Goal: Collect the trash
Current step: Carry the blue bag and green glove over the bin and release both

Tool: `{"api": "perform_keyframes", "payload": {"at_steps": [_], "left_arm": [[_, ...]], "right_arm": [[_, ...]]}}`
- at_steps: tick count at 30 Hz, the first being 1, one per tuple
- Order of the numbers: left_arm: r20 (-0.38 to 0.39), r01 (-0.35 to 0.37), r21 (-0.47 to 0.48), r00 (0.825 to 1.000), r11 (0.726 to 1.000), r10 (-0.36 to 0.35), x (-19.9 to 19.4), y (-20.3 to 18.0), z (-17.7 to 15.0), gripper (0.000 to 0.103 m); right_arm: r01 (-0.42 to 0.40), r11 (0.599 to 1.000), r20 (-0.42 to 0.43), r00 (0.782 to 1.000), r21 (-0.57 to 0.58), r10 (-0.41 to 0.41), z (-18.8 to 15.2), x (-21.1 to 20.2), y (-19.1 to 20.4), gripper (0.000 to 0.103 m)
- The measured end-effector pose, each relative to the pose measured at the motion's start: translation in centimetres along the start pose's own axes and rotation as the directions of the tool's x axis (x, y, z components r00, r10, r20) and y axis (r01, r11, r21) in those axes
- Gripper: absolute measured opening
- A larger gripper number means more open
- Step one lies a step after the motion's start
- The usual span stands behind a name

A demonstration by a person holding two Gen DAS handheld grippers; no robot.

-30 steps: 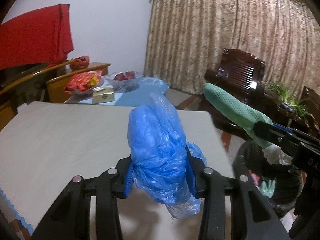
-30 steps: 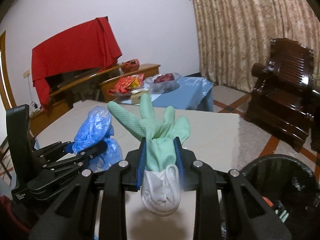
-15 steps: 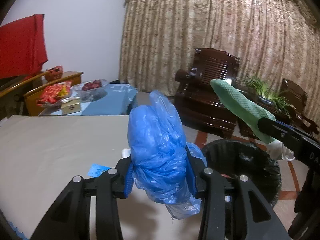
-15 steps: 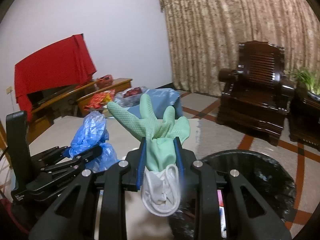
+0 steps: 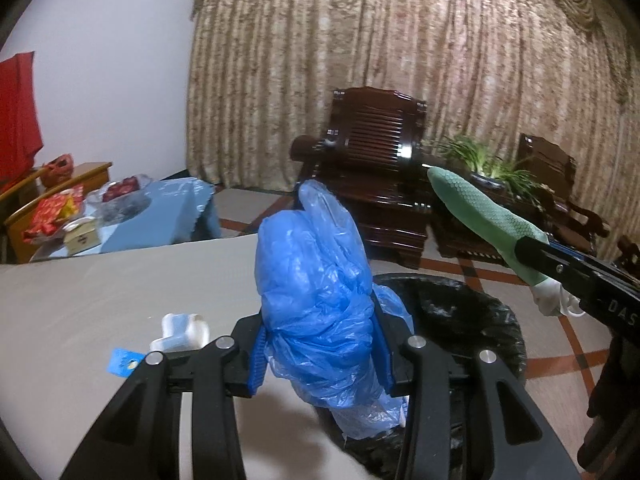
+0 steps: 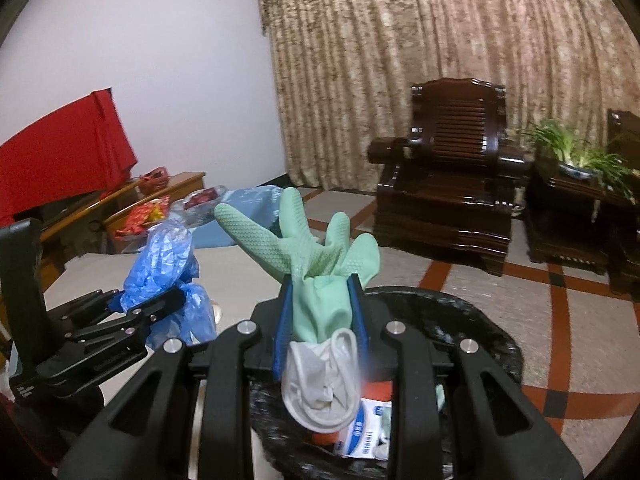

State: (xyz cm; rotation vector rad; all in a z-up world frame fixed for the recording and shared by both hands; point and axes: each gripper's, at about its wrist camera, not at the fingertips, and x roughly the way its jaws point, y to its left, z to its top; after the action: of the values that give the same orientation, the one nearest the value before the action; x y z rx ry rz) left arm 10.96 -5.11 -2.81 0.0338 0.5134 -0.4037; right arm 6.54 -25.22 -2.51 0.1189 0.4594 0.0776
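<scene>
The left gripper [image 5: 320, 344] pinches a crumpled blue plastic bag [image 5: 316, 304] between its pads, the bundle hanging at the near rim of the black-lined trash bin [image 5: 480, 312] just ahead and below. Beside it, the right gripper [image 6: 320, 320] clamps a green rubber glove [image 6: 316, 260] with its white cuff drooping directly over the bin's opening, where discarded packaging [image 6: 364, 428] already lies. To drop cleanly, each tool should be centred over the opening before its jaws part; the light bag may cling or drift toward the beige table [image 5: 100, 292], where small scraps [image 5: 180, 330] remain.
</scene>
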Motion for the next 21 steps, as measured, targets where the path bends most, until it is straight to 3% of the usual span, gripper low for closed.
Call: {"api": "perform_keyframes", "payload": {"at_steps": [12,21], "left_arm": [[-0.03,0.07,0.061,0.997,0.996,-0.068,3.4,-5.1,-0.1,0.043],[-0.063,0.095,0.098,0.994,0.991,-0.089,7.0,-7.3,-0.6,0.043]], "right_arm": [[0.098,0.994,-0.023,0.995,0.056,-0.097,-2.2,-0.3,-5.2,0.026],[0.142,0.986,-0.065,0.988,0.085,-0.137,-3.3,1.8,-8.3,0.026]]}}
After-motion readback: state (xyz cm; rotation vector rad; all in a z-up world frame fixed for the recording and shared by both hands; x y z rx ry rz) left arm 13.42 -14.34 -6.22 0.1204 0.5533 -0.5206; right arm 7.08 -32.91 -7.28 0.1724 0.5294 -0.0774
